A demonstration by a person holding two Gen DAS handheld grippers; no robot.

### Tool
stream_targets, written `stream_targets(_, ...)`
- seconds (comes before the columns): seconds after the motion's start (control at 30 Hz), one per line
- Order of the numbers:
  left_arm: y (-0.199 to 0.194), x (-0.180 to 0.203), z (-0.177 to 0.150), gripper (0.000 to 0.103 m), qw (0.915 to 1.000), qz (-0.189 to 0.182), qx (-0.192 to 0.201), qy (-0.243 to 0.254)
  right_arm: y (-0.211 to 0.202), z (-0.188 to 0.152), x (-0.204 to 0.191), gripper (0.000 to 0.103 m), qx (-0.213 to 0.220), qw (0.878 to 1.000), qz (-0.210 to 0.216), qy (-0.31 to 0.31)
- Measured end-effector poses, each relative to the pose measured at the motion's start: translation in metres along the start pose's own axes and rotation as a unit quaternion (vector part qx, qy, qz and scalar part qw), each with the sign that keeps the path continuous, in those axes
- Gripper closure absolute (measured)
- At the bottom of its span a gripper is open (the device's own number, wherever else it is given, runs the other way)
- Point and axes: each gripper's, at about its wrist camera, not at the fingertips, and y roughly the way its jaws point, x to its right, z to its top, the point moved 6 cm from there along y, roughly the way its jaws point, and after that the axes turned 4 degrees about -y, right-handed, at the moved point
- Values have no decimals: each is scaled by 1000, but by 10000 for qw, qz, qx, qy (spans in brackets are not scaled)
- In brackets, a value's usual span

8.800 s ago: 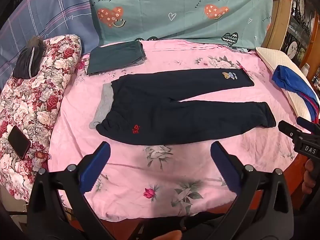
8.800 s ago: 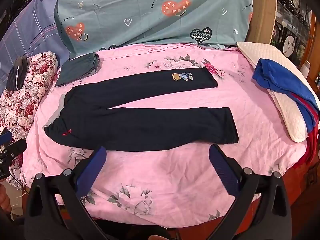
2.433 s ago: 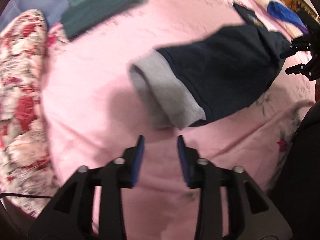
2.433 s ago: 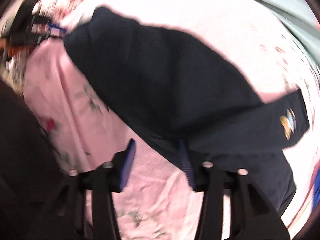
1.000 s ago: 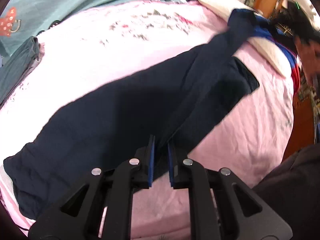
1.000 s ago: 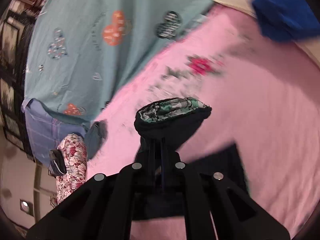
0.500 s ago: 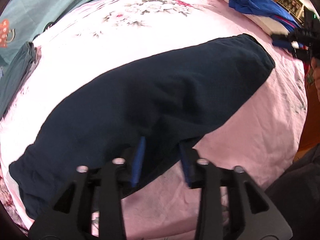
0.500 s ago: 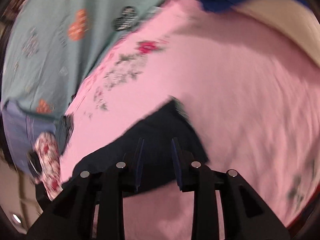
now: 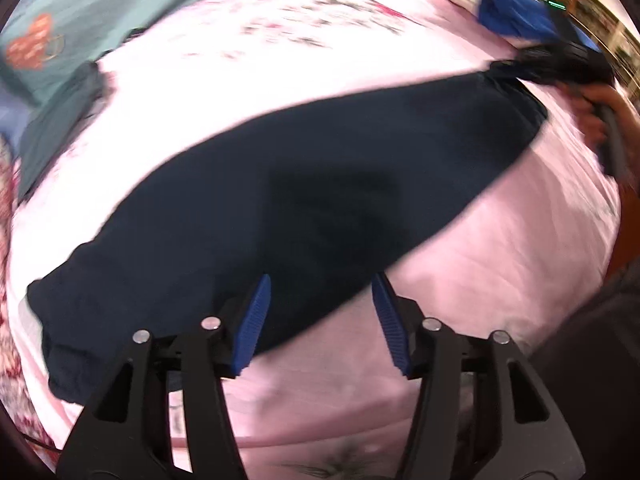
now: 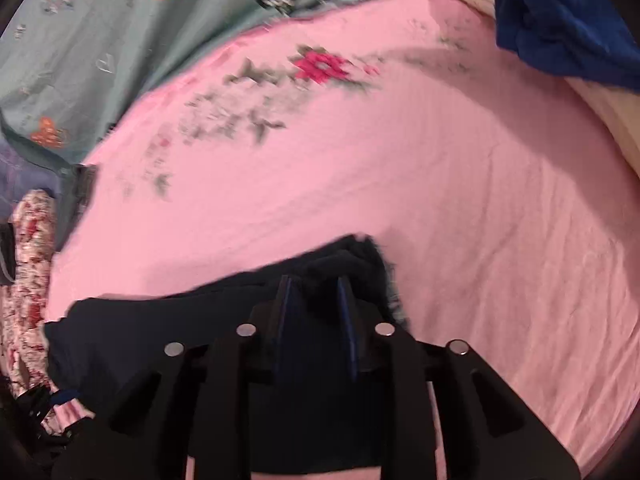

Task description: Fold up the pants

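Note:
The dark navy pants (image 9: 304, 184) lie folded lengthwise on the pink floral sheet (image 9: 500, 272), one leg stacked on the other. My left gripper (image 9: 320, 304) is open and empty over the pants' near edge at mid-length. My right gripper (image 10: 314, 300) is part open over the leg cuffs (image 10: 352, 256), with fabric between the fingers, not clamped. It also shows in the left wrist view (image 9: 560, 60), blurred, at the cuff end.
A folded grey-green garment (image 9: 60, 120) lies at the sheet's far left. A blue garment (image 10: 560, 20) rests on a cream pillow (image 10: 600, 108) at right. A teal patterned sheet (image 10: 120, 20) hangs behind. A red floral cushion (image 10: 28, 248) sits at left.
My left gripper has opened wide and let go of the pants. My right gripper has opened a little at the cuffs, which now lie flat on the sheet.

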Motion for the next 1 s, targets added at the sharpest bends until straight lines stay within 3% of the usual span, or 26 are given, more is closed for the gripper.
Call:
stream_targets(0.07, 9, -20, -4, 39, 9990, 243, -7, -373, -12, -9, -13, 60, 101, 9997, 220, -83)
stream_targets(0.13, 27, -37, -17, 35, 9971, 217, -268, -684, 2, -24, -13, 60, -98, 9995, -62, -281)
stream_targets(0.17, 26, -41, -19, 35, 9968, 113, -196, -772, 14, -32, -6, 62, -292, 9987, -249, -326)
stream_targets(0.23, 22, -49, -21, 35, 9966, 239, -259, -740, 20, -38, -2, 62, -270, 9986, -299, -342)
stream_targets(0.3, 0, -68, -22, 36, 9961, 474, -5, -738, 11, -34, -13, 61, -311, 9969, -577, -426)
stream_targets(0.37, -16, -96, -25, 35, 9933, 706, 179, -897, -4, -30, -41, 61, -158, 9963, -508, -670)
stream_targets(0.47, -36, -168, -39, 33, 9796, 1458, 268, -1359, -16, -36, -100, 61, -62, 9914, -208, -1287)
stream_targets(0.57, -57, -227, -62, 33, 9620, 1722, 364, -2090, -22, -55, -179, 61, -64, 9798, 286, -1978)
stream_targets(0.63, -74, -260, -79, 32, 9481, 1834, 512, -2545, -26, -73, -240, 60, -47, 9653, 662, -2526)
stream_targets(0.7, -92, -293, -100, 29, 9317, 2029, 668, -2939, -30, -93, -313, 60, -36, 9417, 1154, -3162)
stream_targets(0.73, -99, -308, -107, 29, 9264, 2064, 719, -3066, -32, -104, -348, 59, -31, 9285, 1371, -3452)
stream_targets(0.8, -108, -322, -122, 29, 9202, 2044, 775, -3248, -31, -135, -423, 59, -38, 8910, 1751, -4189)
stream_targets(0.83, -111, -328, -127, 29, 9185, 2021, 797, -3304, -30, -147, -448, 58, -25, 8758, 1825, -4468)
stream_targets(0.87, -113, -333, -131, 28, 9181, 1984, 824, -3331, -25, -164, -481, 58, -8, 8531, 1916, -4853)
stream_targets(1.0, -116, -340, -148, 26, 9236, 1864, 843, -3241, 9, -215, -555, 58, -137, 7947, 1919, -5757)
